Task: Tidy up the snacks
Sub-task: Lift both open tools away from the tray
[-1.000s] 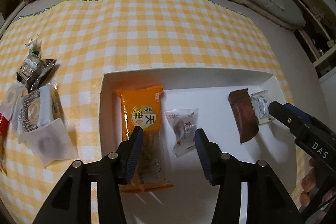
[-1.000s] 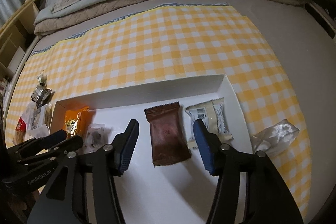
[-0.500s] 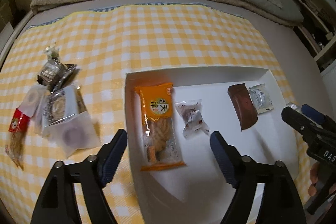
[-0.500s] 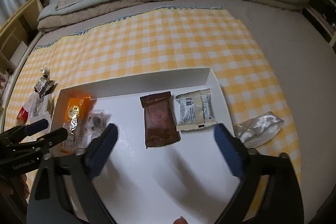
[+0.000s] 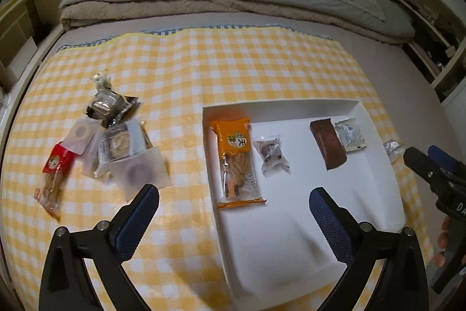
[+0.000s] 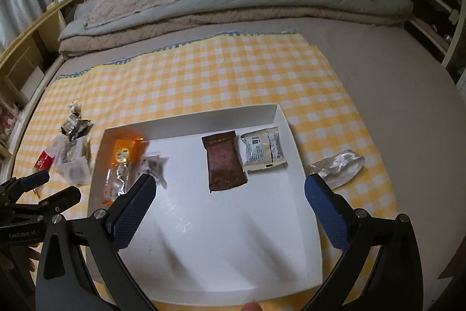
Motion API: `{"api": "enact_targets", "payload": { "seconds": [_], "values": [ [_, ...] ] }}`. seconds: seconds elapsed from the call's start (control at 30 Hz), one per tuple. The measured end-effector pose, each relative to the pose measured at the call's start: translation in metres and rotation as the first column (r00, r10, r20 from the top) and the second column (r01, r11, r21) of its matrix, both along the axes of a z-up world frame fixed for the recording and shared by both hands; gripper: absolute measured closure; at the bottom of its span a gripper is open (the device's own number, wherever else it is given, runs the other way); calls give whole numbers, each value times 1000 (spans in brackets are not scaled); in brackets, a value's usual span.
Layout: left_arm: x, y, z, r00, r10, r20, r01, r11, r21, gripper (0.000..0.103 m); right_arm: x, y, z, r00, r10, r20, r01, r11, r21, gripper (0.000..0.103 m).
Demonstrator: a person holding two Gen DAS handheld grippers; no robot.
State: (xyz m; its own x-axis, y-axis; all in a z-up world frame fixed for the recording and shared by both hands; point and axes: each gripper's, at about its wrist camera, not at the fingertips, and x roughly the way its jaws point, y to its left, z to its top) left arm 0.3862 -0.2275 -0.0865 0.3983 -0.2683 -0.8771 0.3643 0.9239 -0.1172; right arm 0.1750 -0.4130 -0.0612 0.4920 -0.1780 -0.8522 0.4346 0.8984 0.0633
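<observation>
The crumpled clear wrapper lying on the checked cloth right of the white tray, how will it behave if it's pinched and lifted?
The clear wrapper looks empty and crumpled, so probably very light and floppy. Its glossy film may slip or crush flat when pinched. A push would likely slide it across the cloth.

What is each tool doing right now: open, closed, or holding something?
Left tool: open, jaws just spread, nothing between them.
Right tool: open, jaws just spread, holding nothing.

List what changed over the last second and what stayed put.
Both grippers, left and right, have just been opening, nothing between the jaws, and pulled back from the tray. The four snacks in it and the pile on the cloth lie unchanged.
</observation>
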Motion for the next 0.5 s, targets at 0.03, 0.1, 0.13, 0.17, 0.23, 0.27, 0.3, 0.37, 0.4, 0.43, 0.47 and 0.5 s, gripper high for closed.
{"api": "enact_targets", "payload": {
  "seconds": [0.03,0.1,0.13,0.17,0.23,0.27,0.3,0.37,0.4,0.43,0.47,0.5],
  "values": [
    [-4,3,5,1000,1,6,-1,1000,-3,0,-3,3,4,1000,1,6,-1,1000,-3,0],
    [-12,7,15,1000,-4,20,4,1000,-7,0,-8,7,10,1000,5,18,-5,1000,0,0],
    [-16,10,20,1000,-6,29,7,1000,-8,0,-11,9,13,1000,7,23,-7,1000,-1,0],
    [-19,12,24,999,-7,38,7,1000,-5,0,-14,12,15,1000,9,25,-9,1000,-6,0],
    [-26,17,32,999,-5,51,6,1000,-7,0,-18,16,20,999,17,28,-16,1000,-21,0],
    [-30,20,36,998,-2,56,3,1000,-11,0,-20,19,22,999,20,30,-19,999,-30,0],
    [-32,22,39,998,0,59,1,1000,-14,0,-22,20,24,999,22,32,-20,999,-34,0],
    [-38,28,46,998,3,67,-1,1000,-18,0,-25,23,28,999,24,40,-23,999,-34,0],
    [-40,29,49,997,2,71,-1,1000,-17,0,-25,25,29,999,26,42,-24,999,-37,0],
    [-42,32,52,997,1,77,0,1000,-17,0,-27,27,32,999,30,45,-28,999,-42,0],
    [-44,35,55,997,1,83,0,1000,-18,0,-28,30,34,998,33,49,-31,998,-49,0],
    [-46,38,58,996,3,87,-1,1000,-20,0,-29,33,36,998,37,55,-34,998,-55,0]
  ]
}}
